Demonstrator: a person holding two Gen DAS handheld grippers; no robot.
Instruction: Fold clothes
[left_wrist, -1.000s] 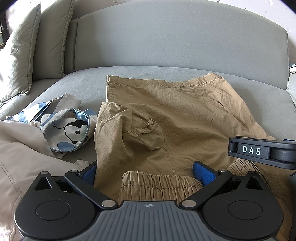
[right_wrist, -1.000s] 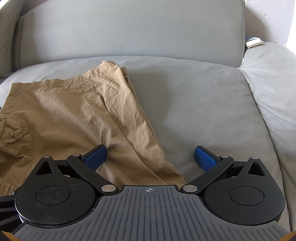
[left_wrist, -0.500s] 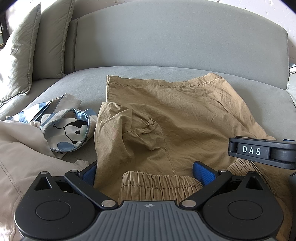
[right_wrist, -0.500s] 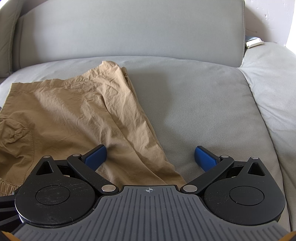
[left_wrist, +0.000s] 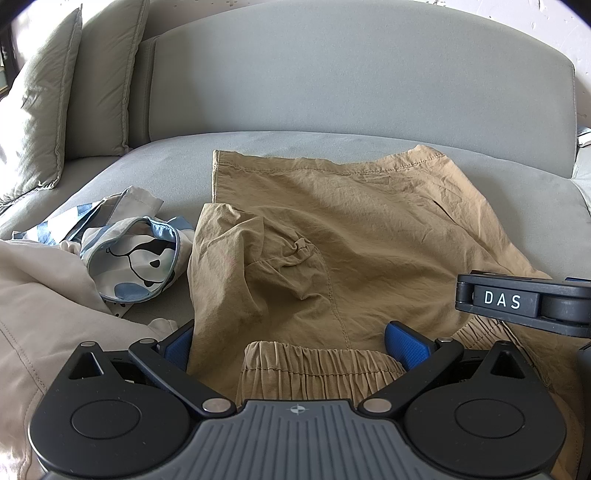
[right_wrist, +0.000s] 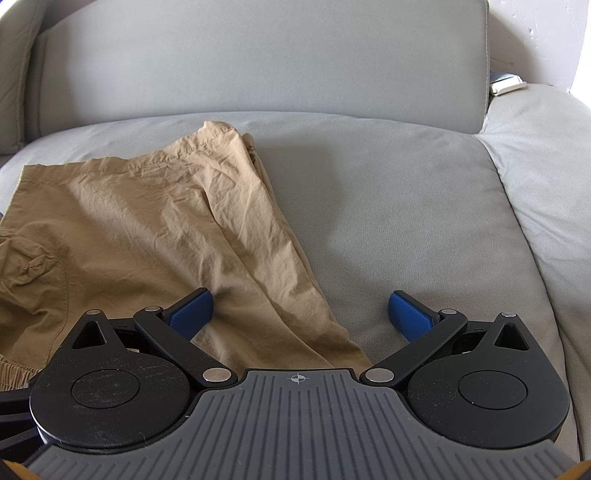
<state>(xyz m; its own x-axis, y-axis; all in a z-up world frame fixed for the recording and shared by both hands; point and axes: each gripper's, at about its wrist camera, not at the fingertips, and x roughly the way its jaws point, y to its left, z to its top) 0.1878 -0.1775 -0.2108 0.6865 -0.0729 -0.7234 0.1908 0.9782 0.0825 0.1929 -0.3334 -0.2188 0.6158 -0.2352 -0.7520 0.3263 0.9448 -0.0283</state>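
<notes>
Tan shorts (left_wrist: 369, 236) lie spread on the grey sofa seat (left_wrist: 155, 162), elastic waistband (left_wrist: 317, 362) nearest me, leg hems toward the backrest. The left side is bunched and folded over. My left gripper (left_wrist: 295, 343) is open, its blue pads either side of the waistband, fabric between them. In the right wrist view the same shorts (right_wrist: 147, 229) fill the left half. My right gripper (right_wrist: 301, 314) stands open over their right edge; the left pad (right_wrist: 192, 314) rests over the cloth, the right pad over bare cushion. The right gripper's body (left_wrist: 524, 299) shows in the left wrist view.
A beige garment (left_wrist: 40, 302) and a white-and-blue printed garment (left_wrist: 136, 258) lie crumpled left of the shorts. Grey pillows (left_wrist: 40, 110) lean at the back left. The backrest (right_wrist: 258, 62) runs behind. Bare cushion (right_wrist: 406, 206) spreads right of the shorts, with a small object (right_wrist: 506, 84) in the back corner.
</notes>
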